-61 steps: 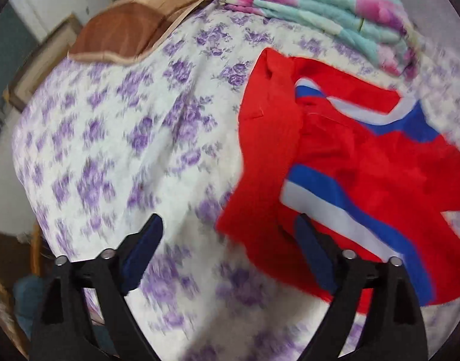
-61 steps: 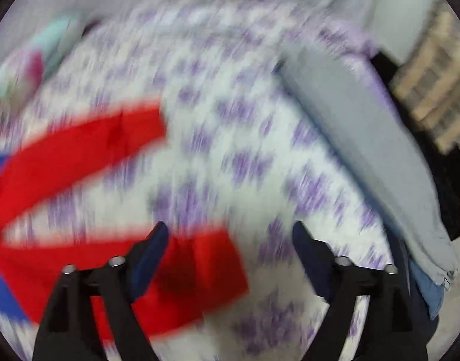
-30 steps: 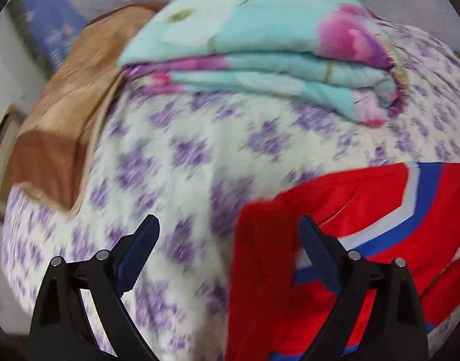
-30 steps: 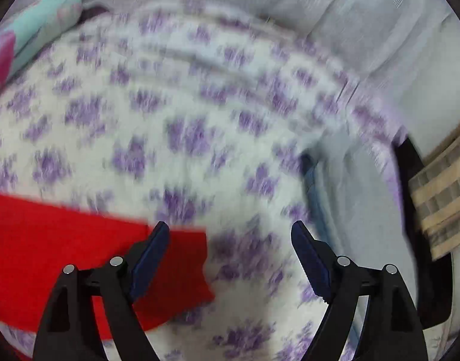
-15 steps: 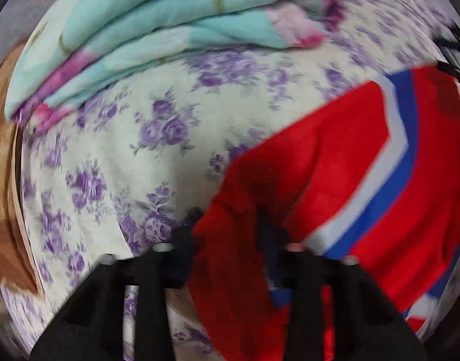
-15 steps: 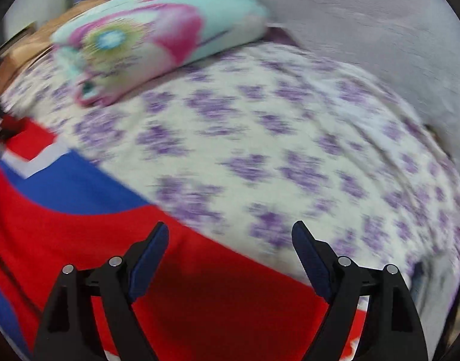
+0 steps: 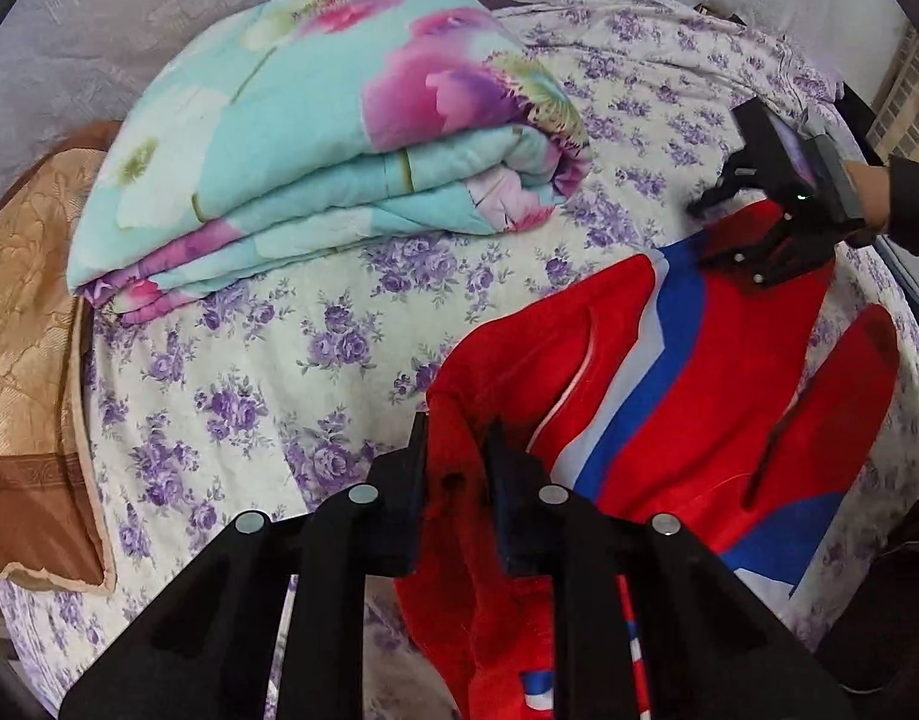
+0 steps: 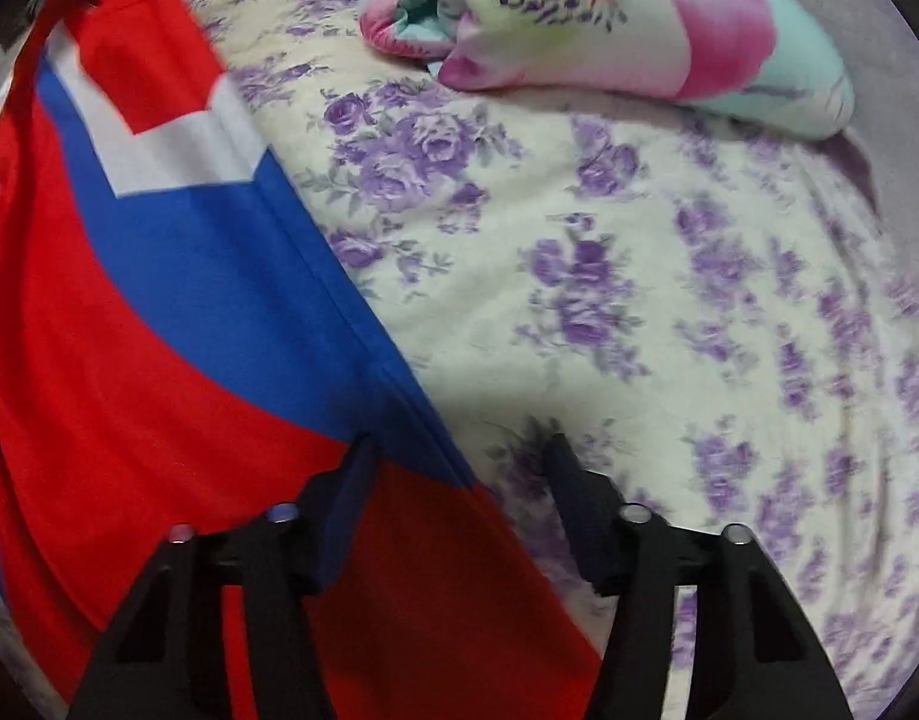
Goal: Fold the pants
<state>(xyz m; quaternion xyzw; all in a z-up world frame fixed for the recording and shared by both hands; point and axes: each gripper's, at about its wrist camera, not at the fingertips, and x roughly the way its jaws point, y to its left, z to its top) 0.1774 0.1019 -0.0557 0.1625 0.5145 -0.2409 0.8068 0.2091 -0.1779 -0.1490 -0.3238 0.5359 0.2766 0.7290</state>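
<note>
L gripper (image 7: 453,444) clamped pants (image 7: 669,372) edge; R gripper (image 8: 459,456) stood open astride pants hem, bedsheet (image 8: 639,276) free beyond.

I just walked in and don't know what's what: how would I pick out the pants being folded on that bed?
Start at the bed covered by a cream sheet with purple flowers. At its far end sits a folded turquoise quilt with pink blooms; nearer the camera lie the pants, one edge pinched in the left gripper. They are the only bright red cloth, crossed by blue and white stripes.
</note>
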